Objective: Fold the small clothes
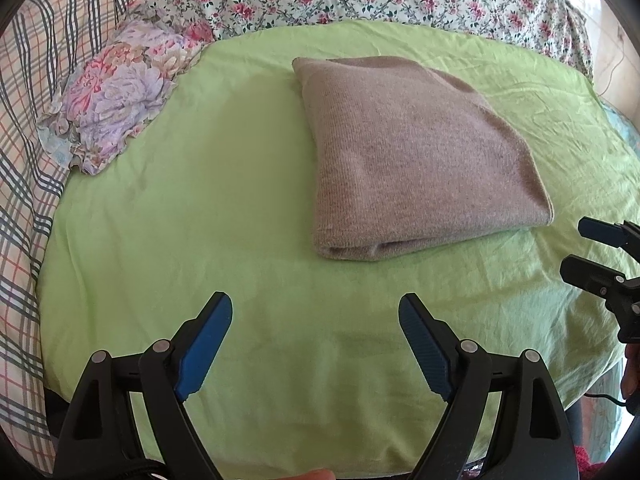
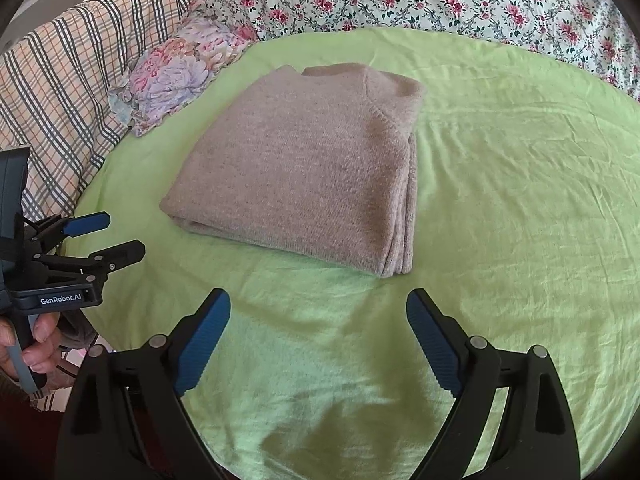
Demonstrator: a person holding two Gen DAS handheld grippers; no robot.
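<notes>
Sweater (image 2: 304,168) folded on green sheet (image 2: 500,184) | both tongs apart, empty

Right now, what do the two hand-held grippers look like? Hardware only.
Both match: the left hand-held gripper and right hand-held gripper have black plastic linkage arms with silver pivot pins, and ribbed blue pads lining the inner face of each finger. Seen from the right wrist, the left unit's black body carries white "GenRobot.AI" lettering and a grey trigger lever. No sleeve is visible.

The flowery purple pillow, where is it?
In both views the flowery purple pillow lies at the green sheet's upper left edge, against the checked blanket, left of the folded sweater.
</notes>
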